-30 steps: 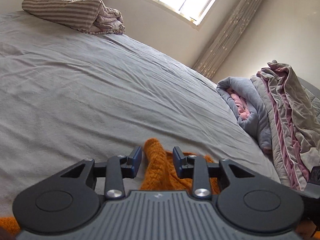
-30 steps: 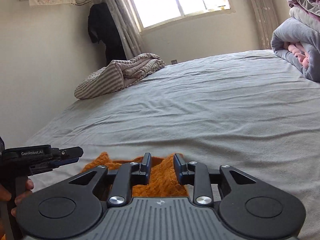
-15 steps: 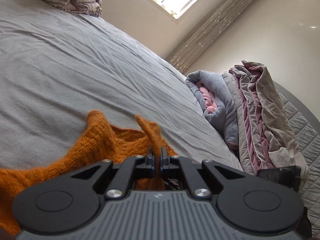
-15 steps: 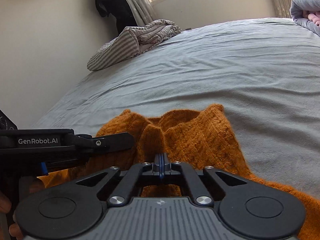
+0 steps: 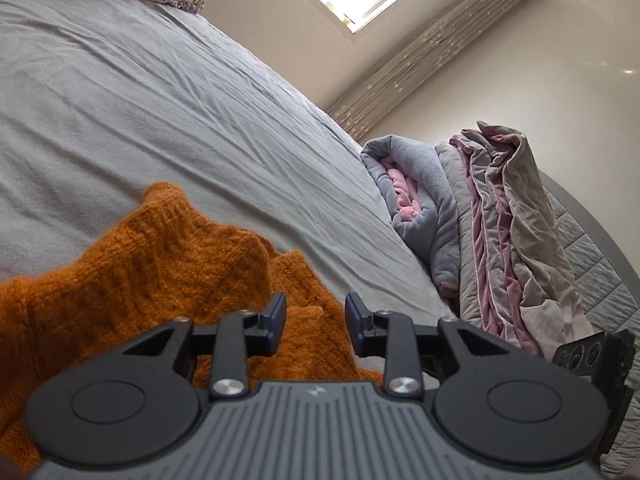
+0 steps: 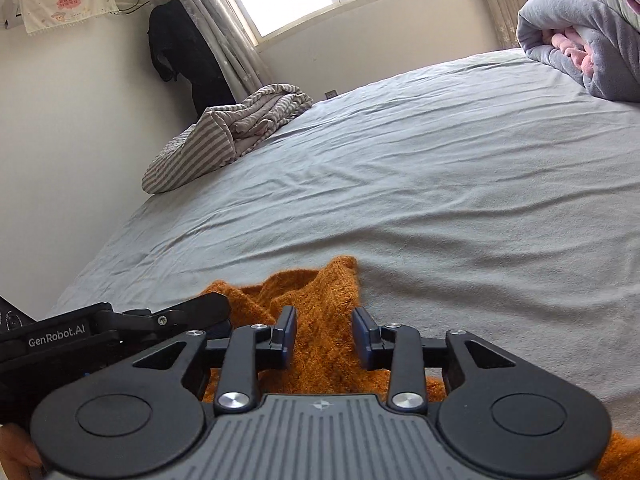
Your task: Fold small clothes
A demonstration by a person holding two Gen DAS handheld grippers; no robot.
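Sweater [image 6: 324,312] lay bunched on bed [image 6: 440,184], unfolded. Left gripper [image 5: 315,312] and right gripper [image 6: 324,330] were held open above knit, nothing gripped. Regrasp of edge judged needed for fold.

Both wrist views skim low over the bed [image 5: 160,100], sharing the orange knit [image 6: 328,304].

Burnt-orange knit sweater [image 6: 320,304] on a plain grey bedsheet [image 6: 440,168]; grey-and-white striped quilt [image 6: 216,140].
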